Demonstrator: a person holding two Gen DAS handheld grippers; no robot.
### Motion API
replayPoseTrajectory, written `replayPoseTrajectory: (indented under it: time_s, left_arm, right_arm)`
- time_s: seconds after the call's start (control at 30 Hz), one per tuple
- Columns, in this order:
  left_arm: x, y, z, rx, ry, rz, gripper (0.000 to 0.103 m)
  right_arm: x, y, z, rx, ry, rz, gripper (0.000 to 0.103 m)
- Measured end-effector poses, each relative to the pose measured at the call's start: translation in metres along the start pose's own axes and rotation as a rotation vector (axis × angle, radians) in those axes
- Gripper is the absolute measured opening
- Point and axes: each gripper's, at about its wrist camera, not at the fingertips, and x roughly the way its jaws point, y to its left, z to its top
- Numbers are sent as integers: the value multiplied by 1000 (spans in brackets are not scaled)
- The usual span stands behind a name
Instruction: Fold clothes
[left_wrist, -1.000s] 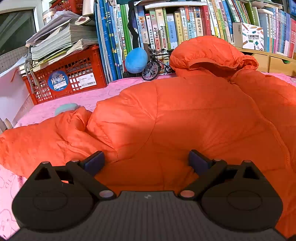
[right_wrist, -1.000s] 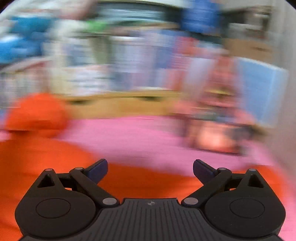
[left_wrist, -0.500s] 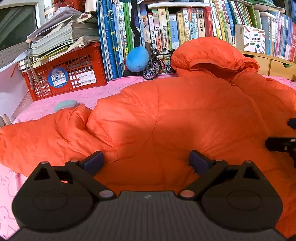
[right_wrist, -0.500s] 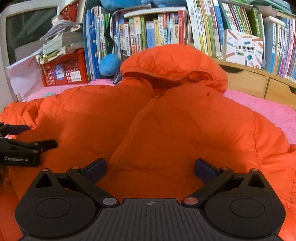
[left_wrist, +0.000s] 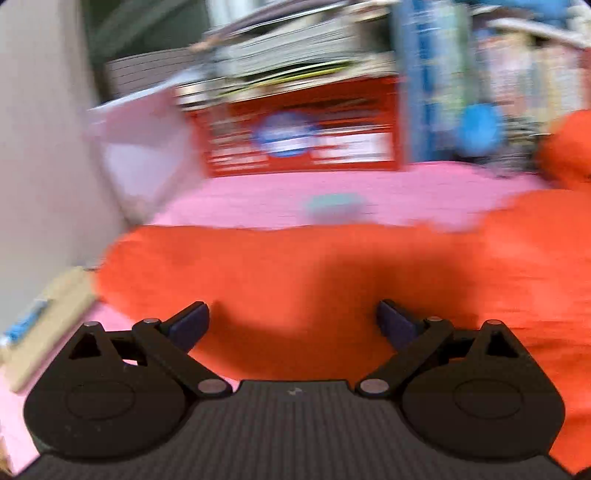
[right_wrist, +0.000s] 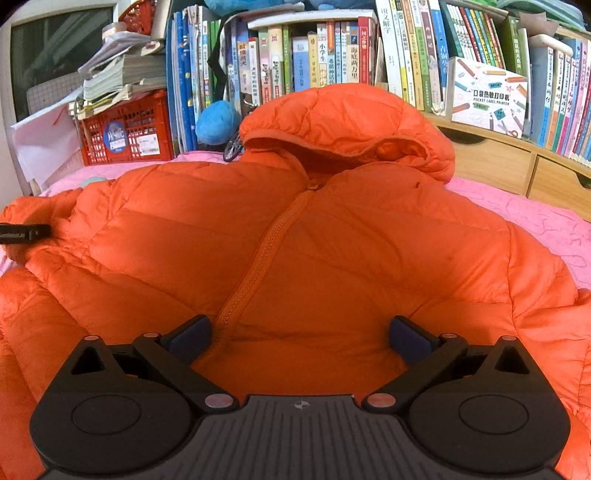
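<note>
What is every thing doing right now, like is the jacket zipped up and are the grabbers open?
Orange jacket: spread flat on the pink bedspread, unfolded, front zipped.
Hood: puffed up, lying above the collar.
Left sleeve: stretched out sideways, not folded in.
Left hand-held gripper: open, holding nothing, over the sleeve.
Right hand-held gripper: open, holding nothing, over the jacket's hem.
Red crate: stacked with papers.

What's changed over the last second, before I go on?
The left gripper swung left, off the jacket's chest toward its left sleeve. The right gripper swung in and settled over the orange jacket's zipper. Both stayed open and empty; the jacket lies unfolded as before.
</note>
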Motion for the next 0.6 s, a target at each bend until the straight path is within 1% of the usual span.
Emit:
replayPoseTrajectory:
  time_s: [0.03,0.07,0.1,0.17,0.23,0.3,0.33,0.4,0.47,0.57,0.6]
  left_arm:
    - [10,11,4,-27,20,53,99]
    - [16,19,7,-50,18,98,98]
    - [18,26,11,-71,15,152,87]
    - [8,31,21,-118,-10,179,75]
    - [-16,20,27,-124,-93,59,76]
    - [-41,-8,29,-50,-162,-80,79]
    - [-52,-27,29,3,-185,-151,80]
    - [-70,-63,26,94,-215,-283,81]
    - [-79,-95,22,160,-209,-406,82]
    - [-77,-136,12,295,-216,-425,83]
    - [-69,-144,10,336,-208,-378,83]
  right_arm:
    - [0,0,0,0,1,-1,103]
    - [0,1,0,0,1,-1,103]
    - [0,1,0,0,1,-2,103]
    - [1,1,1,0,2,-2,103]
    - [1,1,1,1,3,-2,103]
    - [1,0,1,2,3,-2,103]
    - [1,0,1,2,3,-2,103]
    - [1,0,1,3,3,-2,103]
    - [2,0,1,5,3,-1,103]
    - [2,-1,1,8,2,3,103]
    - [2,-2,1,10,2,4,103]
